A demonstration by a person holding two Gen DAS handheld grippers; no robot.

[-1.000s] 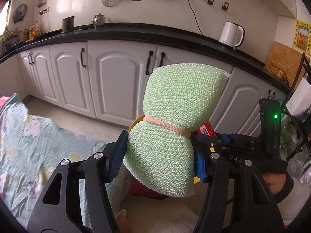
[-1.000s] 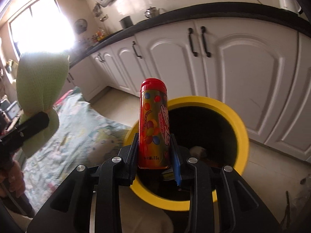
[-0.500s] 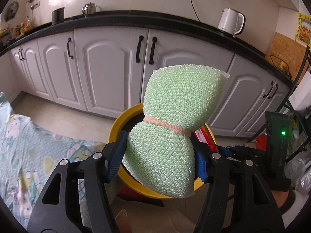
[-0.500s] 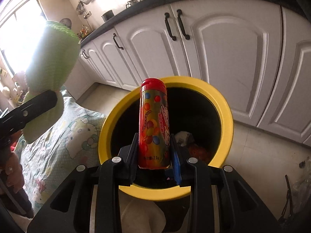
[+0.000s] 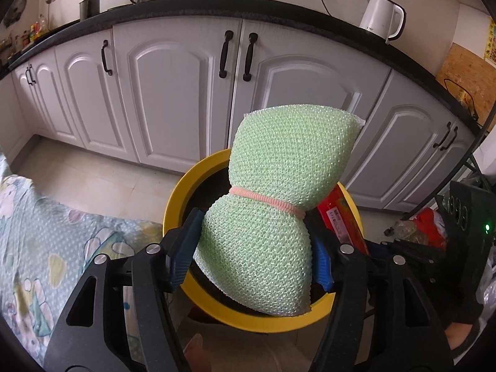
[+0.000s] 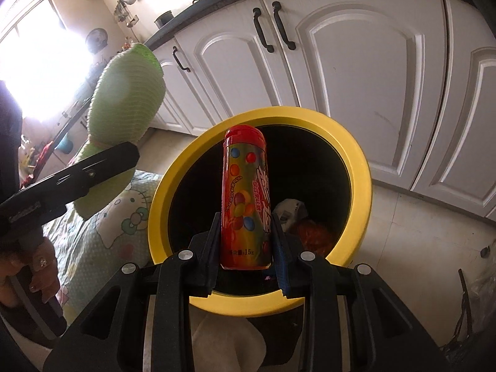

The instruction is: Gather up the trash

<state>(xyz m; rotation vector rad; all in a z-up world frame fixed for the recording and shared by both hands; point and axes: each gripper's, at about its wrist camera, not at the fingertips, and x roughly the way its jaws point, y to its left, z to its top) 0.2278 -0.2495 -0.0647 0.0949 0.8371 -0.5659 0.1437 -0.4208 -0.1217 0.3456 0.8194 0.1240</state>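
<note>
White cabinet doors (image 5: 173, 99) with black handles run under a dark counter (image 5: 279, 9), where a white kettle (image 5: 383, 17) stands at the right. Pale floor tiles (image 5: 93, 183) lie open between the cabinets and a patterned cloth (image 5: 46, 248) at the left. Just beside the cloth's edge stands a bin (image 6: 362, 167) with a thick yellow rim and a black inside; some trash, a white scrap and something orange, already lies at its bottom.

Over the bin's left side the left gripper (image 5: 254, 257) carries a green mesh sponge (image 5: 279, 179), pinched at its waist by a pink band into two bulging lobes. Its jaws are opening, with the lower lobe between the blue pads; the left pad touches it, while at the right pad I cannot tell.

Over the bin's mouth the right gripper (image 6: 246, 241) is clenched on a candy tube (image 6: 245, 198), upright, with a red cap and coloured dots on its label. A hand (image 6: 37, 266) shows at the far left of the right view.
</note>
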